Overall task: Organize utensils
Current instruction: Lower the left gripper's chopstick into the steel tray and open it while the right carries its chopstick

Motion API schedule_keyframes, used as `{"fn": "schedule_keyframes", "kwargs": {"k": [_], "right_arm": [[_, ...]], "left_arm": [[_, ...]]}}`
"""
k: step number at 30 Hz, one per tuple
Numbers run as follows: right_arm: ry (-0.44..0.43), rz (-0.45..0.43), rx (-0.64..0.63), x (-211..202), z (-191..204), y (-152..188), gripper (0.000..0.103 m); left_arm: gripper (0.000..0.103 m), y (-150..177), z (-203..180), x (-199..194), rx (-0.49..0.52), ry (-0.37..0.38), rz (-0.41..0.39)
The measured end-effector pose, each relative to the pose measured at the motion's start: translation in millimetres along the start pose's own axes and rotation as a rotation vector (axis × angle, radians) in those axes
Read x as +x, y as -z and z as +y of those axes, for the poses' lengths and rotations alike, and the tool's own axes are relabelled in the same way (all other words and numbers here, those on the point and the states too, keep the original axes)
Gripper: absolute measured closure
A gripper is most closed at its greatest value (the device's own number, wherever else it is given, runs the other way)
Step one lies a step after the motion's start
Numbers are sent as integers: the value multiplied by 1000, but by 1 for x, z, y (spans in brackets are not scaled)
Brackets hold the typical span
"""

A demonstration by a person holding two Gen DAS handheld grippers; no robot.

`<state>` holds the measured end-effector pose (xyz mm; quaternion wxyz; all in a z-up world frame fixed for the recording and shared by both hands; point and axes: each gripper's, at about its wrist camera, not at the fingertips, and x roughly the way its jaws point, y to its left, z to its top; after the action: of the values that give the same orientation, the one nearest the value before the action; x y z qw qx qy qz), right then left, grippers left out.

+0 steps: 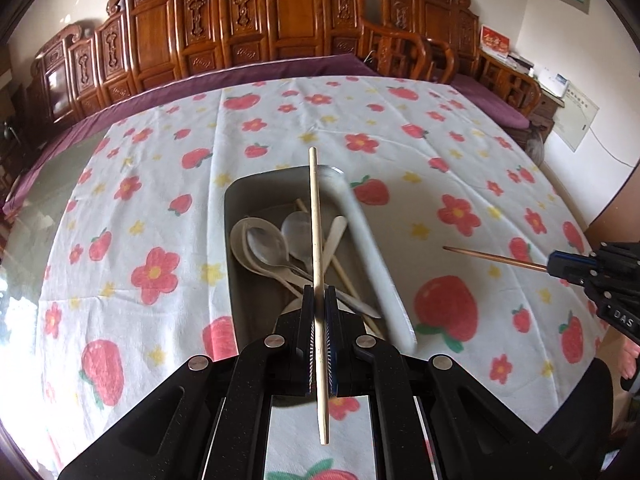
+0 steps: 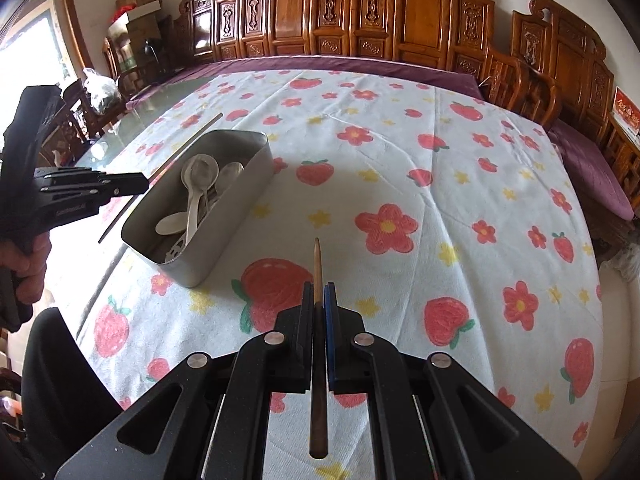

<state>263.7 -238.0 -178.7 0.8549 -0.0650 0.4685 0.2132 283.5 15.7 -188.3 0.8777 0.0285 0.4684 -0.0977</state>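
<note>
Carved wooden bench behind; worktop [image 2: 460, 184] under a cloth printed with strawberries and flowers. Metal tray [image 2: 224, 216] on it holds spoons [image 1: 266, 246] and a chopstick.

Left tongs [image 1: 319, 332] clamped on a pale chopstick [image 1: 315, 216], gripped past mid-length, tip out over the tray. Right tongs [image 2: 319, 300] clamped on a dark wooden chopstick [image 2: 318, 268], held above bare cloth, beside the tray and apart from it.

Judgement: both sticks are light, stiff and smooth, so they may pivot in a narrow pinch. A mid-shaft hold suits them best.
</note>
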Motion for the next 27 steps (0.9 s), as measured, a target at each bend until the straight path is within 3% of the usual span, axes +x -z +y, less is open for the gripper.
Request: {"fn": "schedule_keyframes", "kwargs": {"k": [17,21,25,27], "right_arm": [[8,4,12,3,-11,1,97],[15,-11,-7,-4,-5,-7,97],[12,-35,-31,-12,4,-20,97],[7,-50,-45,-16,12,-29,97]], "left_arm": [[98,-6,12,57,-28,-15,117],[98,-4,14,53,-29,-5,101],[83,0,20,40,-38,0,77],[82,1,24,32,-38,-1,58]]}}
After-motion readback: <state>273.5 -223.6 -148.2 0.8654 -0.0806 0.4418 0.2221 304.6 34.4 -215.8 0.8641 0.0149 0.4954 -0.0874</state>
